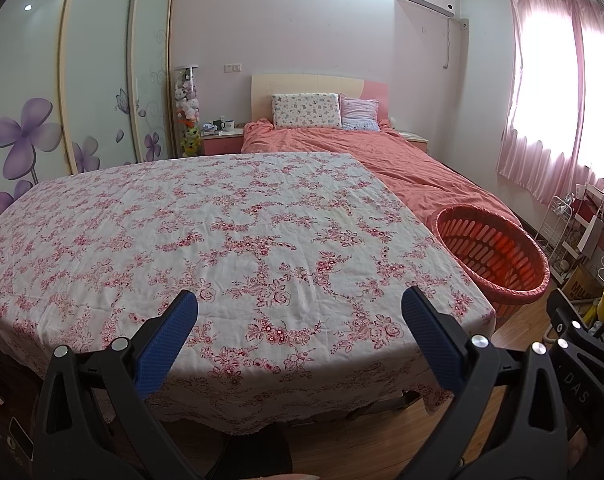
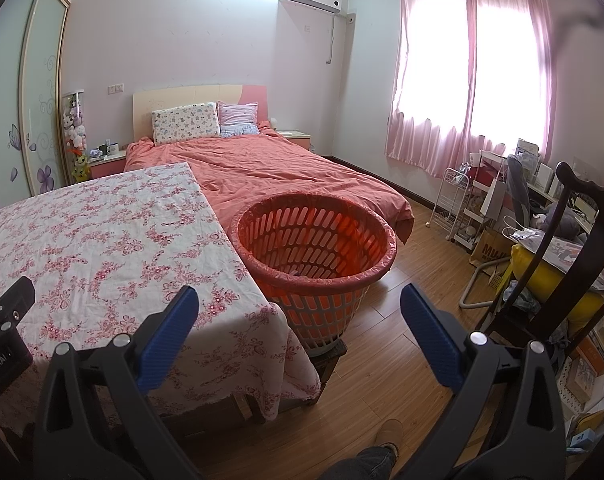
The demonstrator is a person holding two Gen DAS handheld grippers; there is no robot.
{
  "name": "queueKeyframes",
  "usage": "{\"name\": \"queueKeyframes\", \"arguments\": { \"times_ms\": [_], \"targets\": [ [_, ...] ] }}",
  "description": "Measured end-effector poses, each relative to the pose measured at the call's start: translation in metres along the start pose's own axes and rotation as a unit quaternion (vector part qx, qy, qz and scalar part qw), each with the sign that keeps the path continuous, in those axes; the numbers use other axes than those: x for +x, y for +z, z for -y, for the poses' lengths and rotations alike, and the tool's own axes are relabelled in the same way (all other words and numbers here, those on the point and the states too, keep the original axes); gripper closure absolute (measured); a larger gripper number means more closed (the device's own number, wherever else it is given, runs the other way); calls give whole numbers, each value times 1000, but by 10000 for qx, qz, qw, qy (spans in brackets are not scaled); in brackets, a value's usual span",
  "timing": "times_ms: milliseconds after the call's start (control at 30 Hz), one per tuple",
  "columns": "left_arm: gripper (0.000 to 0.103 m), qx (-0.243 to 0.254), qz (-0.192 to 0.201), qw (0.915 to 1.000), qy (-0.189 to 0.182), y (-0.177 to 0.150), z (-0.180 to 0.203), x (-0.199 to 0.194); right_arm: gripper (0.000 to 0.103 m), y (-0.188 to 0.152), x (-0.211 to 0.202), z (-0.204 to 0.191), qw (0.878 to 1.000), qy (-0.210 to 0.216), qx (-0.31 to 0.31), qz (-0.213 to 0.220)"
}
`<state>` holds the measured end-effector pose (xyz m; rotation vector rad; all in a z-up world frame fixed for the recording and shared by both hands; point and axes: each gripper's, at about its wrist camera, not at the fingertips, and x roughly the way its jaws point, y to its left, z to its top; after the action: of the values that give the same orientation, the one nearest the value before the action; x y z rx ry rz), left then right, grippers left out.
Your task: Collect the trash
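An orange slatted basket [image 2: 302, 236] with a red liner stands on a low stool [image 2: 334, 354] against the table's right side. In the left wrist view the basket [image 1: 490, 248] sits beyond the table's right edge. The table [image 1: 221, 220] carries a white cloth with red flowers, and I see no loose item on it. My left gripper [image 1: 299, 300] hangs open over the table's near edge, nothing between its blue pads. My right gripper [image 2: 299, 296] is open too, nothing in it, hovering near the table corner [image 2: 269, 312] just in front of the basket.
A bed with a salmon cover [image 2: 269, 172] lies behind the table and basket. A dark wooden chair [image 2: 574, 240] and cluttered shelves and a white cart [image 2: 458, 200] fill the right side. Wooden floor [image 2: 382, 360] lies in front of the basket, with a person's foot [image 2: 388, 434].
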<state>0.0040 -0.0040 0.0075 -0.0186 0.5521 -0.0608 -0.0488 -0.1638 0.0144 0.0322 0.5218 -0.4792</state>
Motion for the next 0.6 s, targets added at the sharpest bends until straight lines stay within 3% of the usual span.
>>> {"name": "queueKeyframes", "arguments": {
  "times_ms": [600],
  "targets": [
    [3, 41, 17, 10000, 42, -2, -2, 0, 5, 0, -1, -1, 10000, 5, 12, -10]
  ]
}}
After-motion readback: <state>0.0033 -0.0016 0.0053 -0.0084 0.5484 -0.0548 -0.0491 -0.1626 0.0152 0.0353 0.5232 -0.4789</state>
